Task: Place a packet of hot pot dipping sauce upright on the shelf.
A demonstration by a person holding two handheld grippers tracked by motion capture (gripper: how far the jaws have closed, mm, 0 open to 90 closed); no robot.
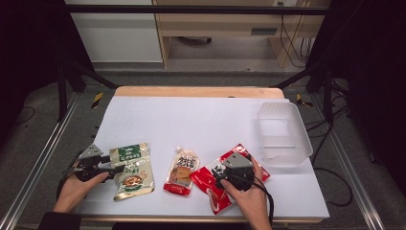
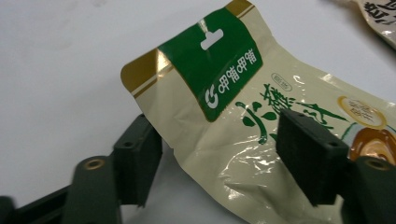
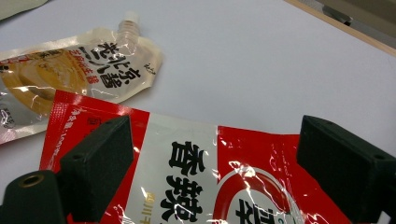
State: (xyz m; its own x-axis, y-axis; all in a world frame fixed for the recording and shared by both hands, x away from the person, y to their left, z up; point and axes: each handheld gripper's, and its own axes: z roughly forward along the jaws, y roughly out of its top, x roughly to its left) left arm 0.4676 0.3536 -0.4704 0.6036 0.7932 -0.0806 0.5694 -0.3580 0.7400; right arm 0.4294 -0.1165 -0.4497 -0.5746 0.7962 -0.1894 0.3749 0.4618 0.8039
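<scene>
The left gripper [image 1: 116, 168], fingers spread, is straddling the green pouch's [image 2: 243, 116] near edge on the table [image 1: 210, 120]; the right gripper [image 3: 224, 186], also released, is hovering over the red packet [image 3: 243, 186], its long axis crossing between the fingers

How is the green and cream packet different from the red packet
The green and cream packet lies at the table's left between the left gripper's open jaws; the red packet lies right, partly under the right gripper. The green one has a hang-hole header; the red one shows bold black characters. Both are flat, glossy pouches.
</scene>
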